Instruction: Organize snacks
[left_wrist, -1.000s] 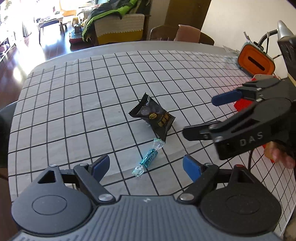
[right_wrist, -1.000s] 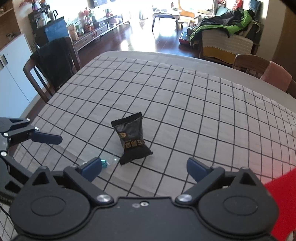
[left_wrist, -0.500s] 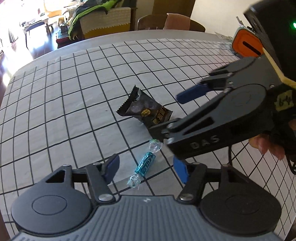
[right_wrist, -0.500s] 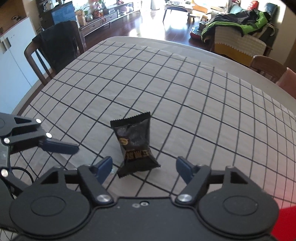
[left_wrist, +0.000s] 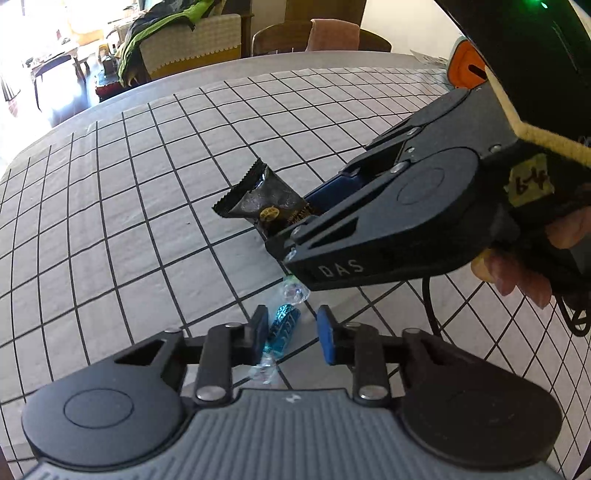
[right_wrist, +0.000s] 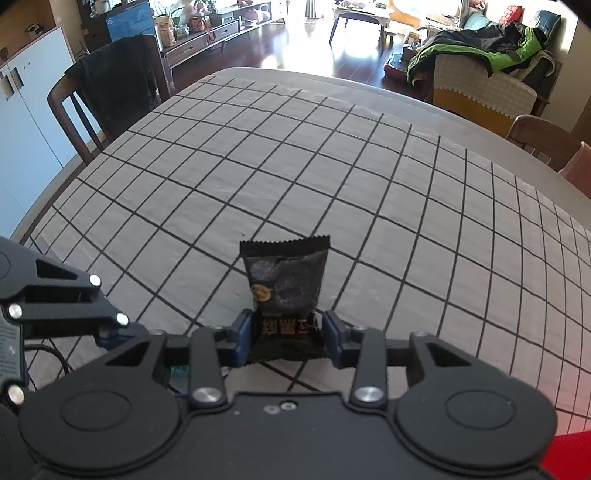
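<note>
black snack packet (right_wrist: 286, 280) between closing right tool (right_wrist: 288, 332) pads.

A round table (right_wrist: 280, 155) under a grey cloth with a black grid fills the foreground, with a dark wooden chair (right_wrist: 107, 92) draped in black cloth at its left edge. Beyond lies a glossy dark wood floor (right_wrist: 295, 44), washed out by strong sunlight. An armchair (right_wrist: 484, 96) with a yellow base carries a green and black jacket (right_wrist: 480, 44), and white cabinets (right_wrist: 29, 122) stand at far left.
</note>
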